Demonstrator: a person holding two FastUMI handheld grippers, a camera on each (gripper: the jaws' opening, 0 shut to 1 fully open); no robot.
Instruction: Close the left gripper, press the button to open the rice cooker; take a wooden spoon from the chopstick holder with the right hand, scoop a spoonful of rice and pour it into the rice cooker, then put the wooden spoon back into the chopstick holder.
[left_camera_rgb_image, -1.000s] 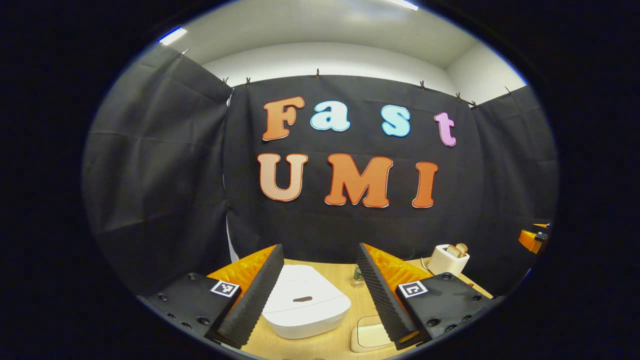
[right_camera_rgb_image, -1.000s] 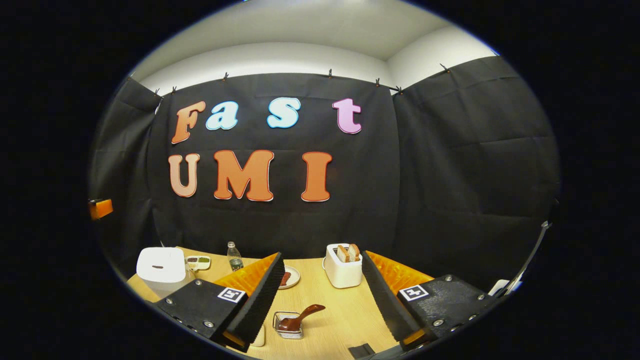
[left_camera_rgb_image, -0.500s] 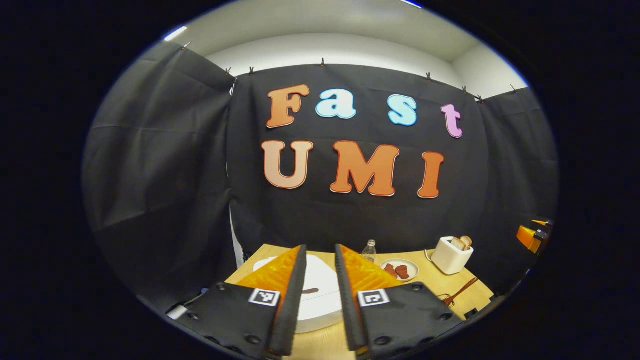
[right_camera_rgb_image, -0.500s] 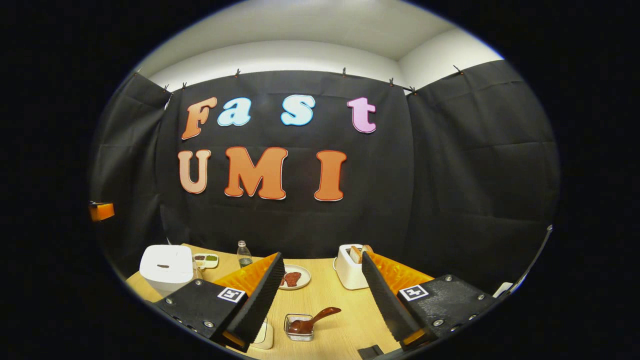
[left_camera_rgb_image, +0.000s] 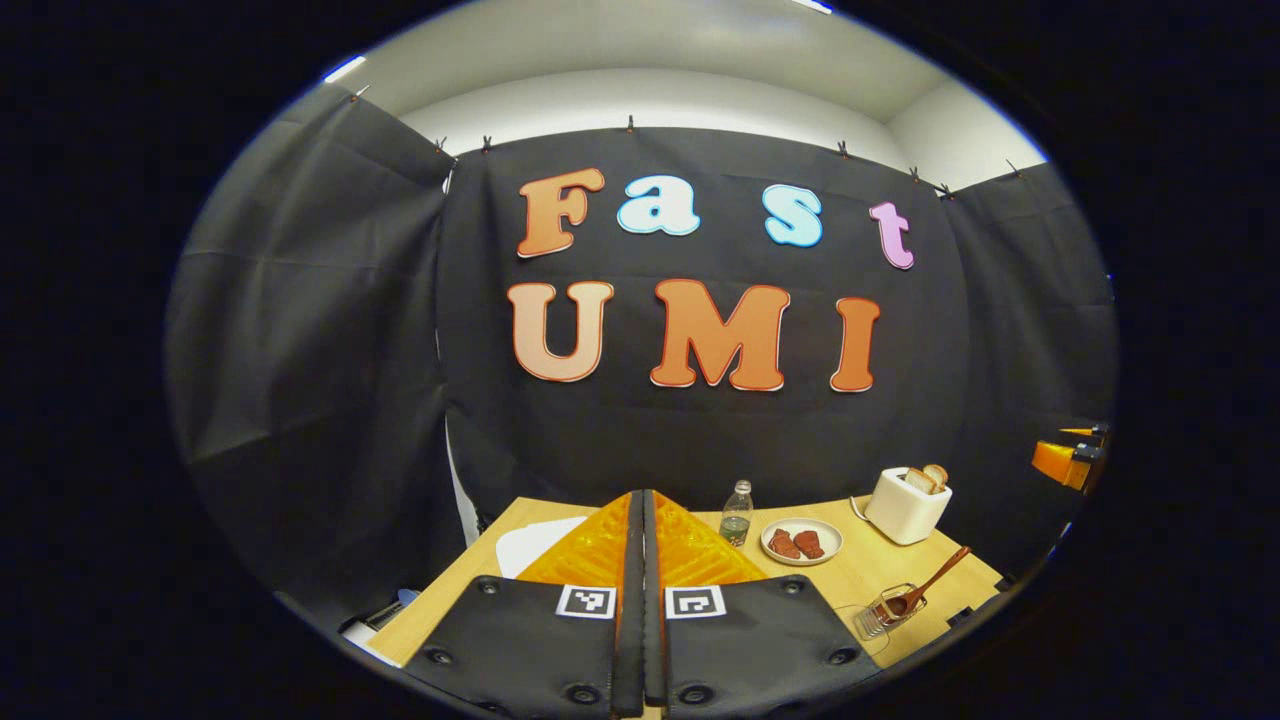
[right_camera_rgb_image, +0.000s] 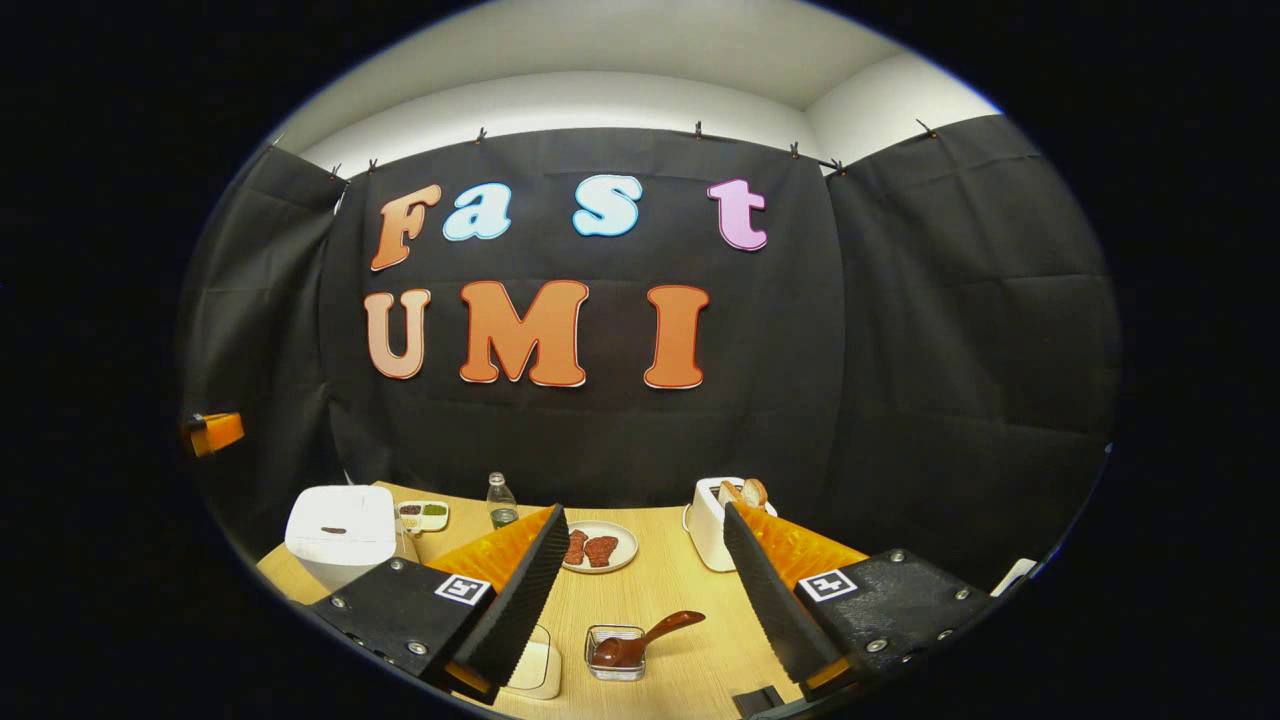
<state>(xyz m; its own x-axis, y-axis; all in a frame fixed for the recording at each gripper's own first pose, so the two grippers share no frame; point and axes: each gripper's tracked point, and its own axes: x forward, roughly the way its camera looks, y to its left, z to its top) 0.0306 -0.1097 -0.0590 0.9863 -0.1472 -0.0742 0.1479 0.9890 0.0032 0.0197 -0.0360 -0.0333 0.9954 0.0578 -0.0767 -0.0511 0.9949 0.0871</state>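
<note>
The white rice cooker (right_camera_rgb_image: 342, 520) stands with its lid down at the table's left end. In the left gripper view, part of that cooker (left_camera_rgb_image: 530, 542) shows behind my left gripper (left_camera_rgb_image: 642, 496), which is shut with nothing held. A dark wooden spoon (right_camera_rgb_image: 648, 640) rests in a small wire chopstick holder (right_camera_rgb_image: 612, 664); the spoon (left_camera_rgb_image: 935, 580) also appears at the right of the left gripper view. My right gripper (right_camera_rgb_image: 642, 516) is open and empty, hovering above the holder. A white rice container (right_camera_rgb_image: 540, 670) sits beside the holder, partly hidden by a finger.
On the wooden table (right_camera_rgb_image: 680, 590) stand a white toaster (right_camera_rgb_image: 718, 510) holding bread, a plate of meat (right_camera_rgb_image: 598, 548), a small bottle (right_camera_rgb_image: 502, 500) and a divided sauce dish (right_camera_rgb_image: 424, 514). Black cloth walls enclose the back and sides.
My left gripper's fingers have come together from wide open to shut, and it has pulled back from the cooker. The right gripper drifted slightly and stays open.
</note>
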